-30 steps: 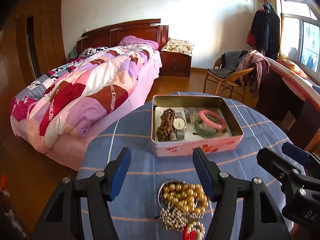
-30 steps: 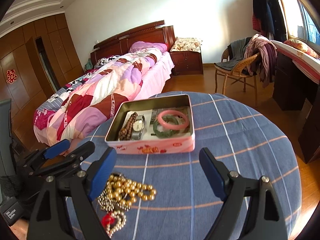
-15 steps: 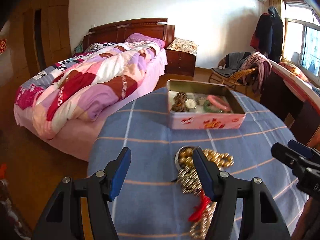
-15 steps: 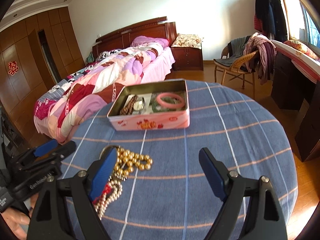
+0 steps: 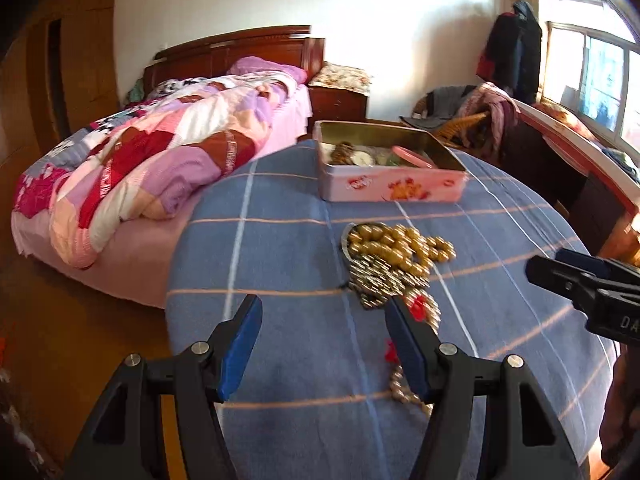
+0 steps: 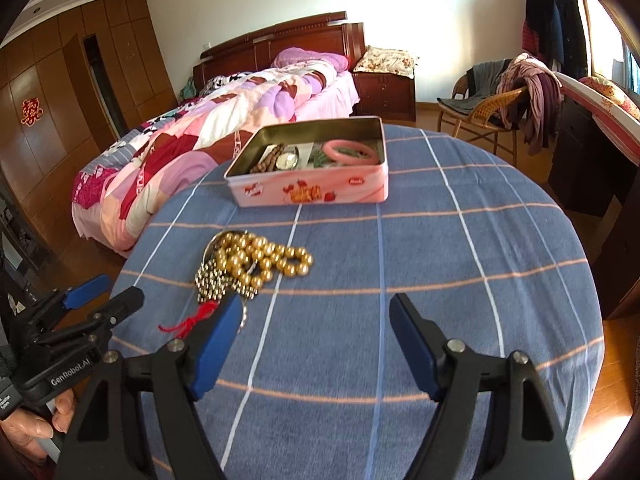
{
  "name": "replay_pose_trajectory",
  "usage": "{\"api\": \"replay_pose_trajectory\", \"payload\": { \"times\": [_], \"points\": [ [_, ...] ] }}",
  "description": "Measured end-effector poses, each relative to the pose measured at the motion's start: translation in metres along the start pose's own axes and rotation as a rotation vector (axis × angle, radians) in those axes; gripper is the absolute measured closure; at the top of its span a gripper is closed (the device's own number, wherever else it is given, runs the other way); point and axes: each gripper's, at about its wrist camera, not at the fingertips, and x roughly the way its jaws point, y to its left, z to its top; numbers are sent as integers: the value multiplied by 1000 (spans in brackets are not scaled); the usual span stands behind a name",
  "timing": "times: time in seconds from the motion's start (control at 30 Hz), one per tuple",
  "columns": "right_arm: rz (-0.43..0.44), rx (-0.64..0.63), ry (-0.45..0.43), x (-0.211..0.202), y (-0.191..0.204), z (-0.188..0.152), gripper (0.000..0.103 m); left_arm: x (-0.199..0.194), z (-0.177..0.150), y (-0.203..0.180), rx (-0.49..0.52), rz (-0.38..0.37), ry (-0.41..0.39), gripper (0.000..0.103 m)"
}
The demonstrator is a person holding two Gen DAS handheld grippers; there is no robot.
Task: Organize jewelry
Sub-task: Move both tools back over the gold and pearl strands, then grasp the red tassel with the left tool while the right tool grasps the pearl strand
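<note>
A pink tin box (image 5: 390, 190) (image 6: 316, 190) stands open on the far side of the round blue-clothed table (image 6: 440, 260). It holds brown beads, a watch (image 6: 287, 160), a green bangle and a pink bangle (image 6: 350, 151). A pile of gold bead strands (image 5: 396, 246) (image 6: 260, 260) with a silver bead string and a red tassel (image 6: 192, 320) lies on the cloth nearer me. My left gripper (image 5: 322, 342) is open and empty, above the cloth just left of the pile. My right gripper (image 6: 316, 344) is open and empty, right of the pile.
A bed with a patchwork quilt (image 5: 160, 160) stands left of the table. A wicker chair with clothes (image 6: 492, 104) and a dark desk (image 6: 588, 160) stand to the right. The table edge drops off close to both grippers.
Both grippers have drawn back toward the near table edge, away from the tin. The bead pile now lies farther ahead of the fingers. Both stay open.
</note>
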Motion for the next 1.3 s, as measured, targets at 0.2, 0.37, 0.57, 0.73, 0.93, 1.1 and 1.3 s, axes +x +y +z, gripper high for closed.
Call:
{"api": "replay_pose_trajectory", "payload": {
  "times": [0.2, 0.37, 0.57, 0.73, 0.93, 1.1, 1.3],
  "points": [
    [2, -6, 18, 0, 0, -7, 25, 11, -4, -22, 74, -80, 44, 39],
    [1, 7, 20, 1, -5, -6, 25, 29, -1, -27, 55, -112, 93, 47],
    [9, 20, 29, 5, -8, -5, 25, 44, -4, -29, 28, -151, 152, 75],
    [12, 22, 42, 8, -7, -7, 25, 41, -3, -32, 49, -190, 154, 98],
    [10, 28, 54, 11, -8, -7, 25, 16, 8, -15, 12, -225, 79, 98],
    [48, 34, 79, 16, -3, -8, 25, -6, 19, 6, -32, -229, 11, 98],
    [79, -8, 114, 25, 17, -14, 28, -17, 26, 19, -67, -228, -32, 98]
  ]
}}
